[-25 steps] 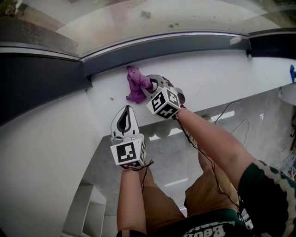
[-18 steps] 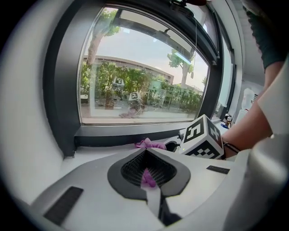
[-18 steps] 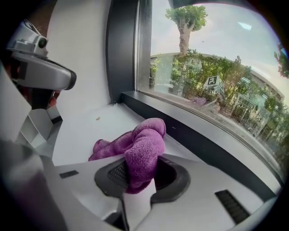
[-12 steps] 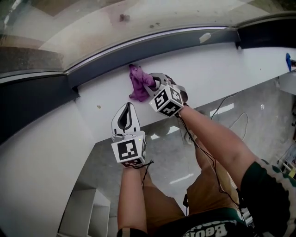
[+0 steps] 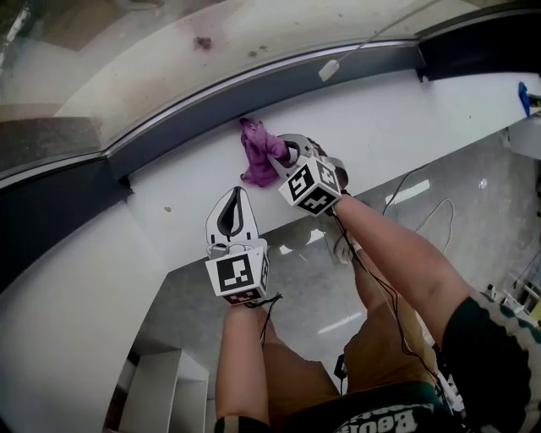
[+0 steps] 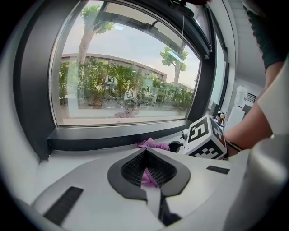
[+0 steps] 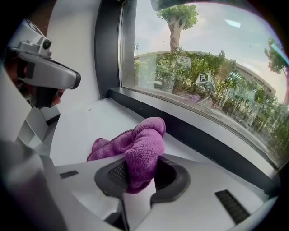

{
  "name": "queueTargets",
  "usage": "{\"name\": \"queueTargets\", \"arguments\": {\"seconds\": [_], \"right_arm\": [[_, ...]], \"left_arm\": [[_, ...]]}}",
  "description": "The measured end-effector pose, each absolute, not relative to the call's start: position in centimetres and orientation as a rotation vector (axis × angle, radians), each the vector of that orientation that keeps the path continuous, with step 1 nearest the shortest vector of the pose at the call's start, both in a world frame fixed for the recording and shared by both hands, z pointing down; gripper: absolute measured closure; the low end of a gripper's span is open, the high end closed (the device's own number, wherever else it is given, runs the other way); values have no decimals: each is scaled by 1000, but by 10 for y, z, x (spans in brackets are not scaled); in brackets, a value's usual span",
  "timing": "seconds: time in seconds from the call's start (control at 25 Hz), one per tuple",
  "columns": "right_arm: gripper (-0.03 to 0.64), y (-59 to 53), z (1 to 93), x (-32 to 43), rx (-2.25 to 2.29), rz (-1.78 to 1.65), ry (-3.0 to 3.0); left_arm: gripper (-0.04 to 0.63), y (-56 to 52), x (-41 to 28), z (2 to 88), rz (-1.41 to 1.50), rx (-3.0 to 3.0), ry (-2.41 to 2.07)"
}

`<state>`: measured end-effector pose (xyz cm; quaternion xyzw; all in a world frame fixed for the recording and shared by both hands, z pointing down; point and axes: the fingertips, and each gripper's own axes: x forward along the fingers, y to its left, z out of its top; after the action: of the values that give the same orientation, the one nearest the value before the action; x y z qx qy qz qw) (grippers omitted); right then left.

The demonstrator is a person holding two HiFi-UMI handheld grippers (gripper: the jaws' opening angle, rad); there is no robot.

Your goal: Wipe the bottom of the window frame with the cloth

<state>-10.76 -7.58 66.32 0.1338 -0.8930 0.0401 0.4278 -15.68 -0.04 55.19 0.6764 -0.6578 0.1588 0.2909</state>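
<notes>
The right hand-held gripper (image 5: 287,150) is clamped on a bunched purple cloth (image 5: 256,152). A thick fold of it is pinched between the jaws, and the rest spills forward toward the window frame (image 5: 279,80). The cloth's far end reaches the dark bottom rail of the frame, where the rail meets the white sill (image 5: 397,110). It seems to touch the rail, though the contact itself is hard to make out. Holding the cloth low and angled at the frame looks meant to press its loose end into that corner for a wipe along the rail.

The left hand-held gripper (image 5: 230,211) has its jaws together on nothing. It sits over the sill's front edge, farther from the frame than the cloth and pointing at it. It is likely just parked clear of the wiping path.

Beyond the frame, the glass (image 5: 211,25) shows trees and a building.
</notes>
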Motion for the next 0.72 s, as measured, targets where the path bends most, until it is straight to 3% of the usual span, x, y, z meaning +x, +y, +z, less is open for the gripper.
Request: {"name": "queueTargets", "arguments": {"seconds": [0.72], "right_arm": [[515, -130, 664, -9, 417, 89, -2184]], "left_arm": [[591, -57, -71, 560, 448, 1897, -1677]]}}
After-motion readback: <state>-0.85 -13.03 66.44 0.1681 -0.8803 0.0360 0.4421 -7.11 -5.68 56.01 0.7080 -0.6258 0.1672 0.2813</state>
